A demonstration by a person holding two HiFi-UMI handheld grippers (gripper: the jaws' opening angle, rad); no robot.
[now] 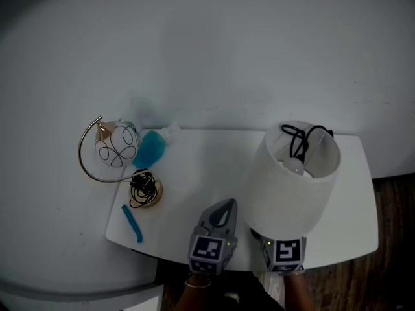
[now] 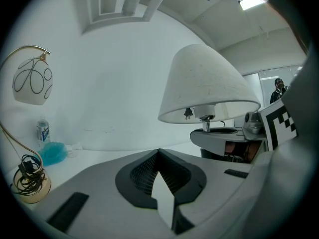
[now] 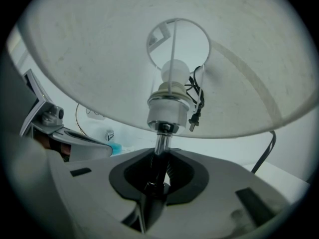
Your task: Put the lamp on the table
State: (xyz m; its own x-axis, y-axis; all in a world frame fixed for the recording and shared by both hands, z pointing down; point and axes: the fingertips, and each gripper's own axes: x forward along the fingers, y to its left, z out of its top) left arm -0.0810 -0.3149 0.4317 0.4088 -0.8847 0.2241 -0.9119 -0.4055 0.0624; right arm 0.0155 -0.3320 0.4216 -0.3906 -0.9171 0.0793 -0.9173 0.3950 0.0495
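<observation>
Two grippers sit at the near edge of the table (image 1: 201,173). My left gripper (image 1: 224,210) has its jaws pressed together with nothing between them. My right gripper (image 3: 158,164) is clamped on the thin chrome stem (image 3: 160,142) of the lamp (image 1: 292,180), just under the bulb socket.

I hold the lamp over the near right part of the table, roughly upright. Its foot is hidden below my jaws, so I cannot tell whether it already rests on the top.

I think the main risk is that smooth, narrow stem. The wide shade sits high above my grip, so a quick tilt could make the lamp swivel or slide in the pads. If I set it this close to the near edge, it could tip off.

The shade is plain off-white and flares downward, with a white bulb (image 3: 174,71) inside. The black cord (image 1: 301,141) is bundled into the open top with its plug (image 3: 193,121) dangling, and a jolt could shake it loose.

Far left, well apart, stands a gold-arched lamp (image 1: 107,153).
</observation>
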